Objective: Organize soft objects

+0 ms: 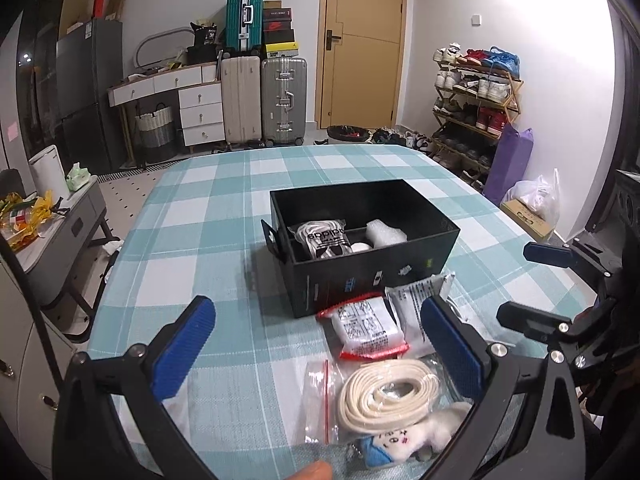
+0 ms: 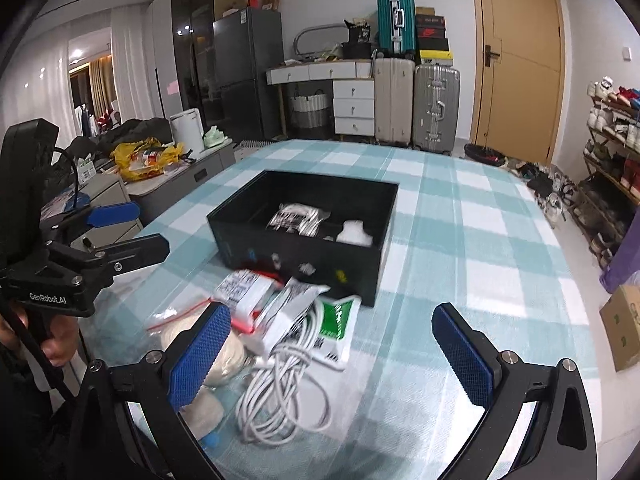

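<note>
Both grippers gape, holding nothing. The clear zip bag of coiled cream strap (image 1: 384,398) lies between the left gripper (image 1: 320,344) fingers, nearer it than the right gripper (image 2: 340,356); open black rectangular box (image 1: 416,256) just ahead.

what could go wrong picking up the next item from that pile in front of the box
The bagged items overlap, so closing on the bagged cream strap may drag the red-edged packet along. The loose white cable could snag a finger of the open right gripper. The slick bags may slip from the open left gripper.
</note>
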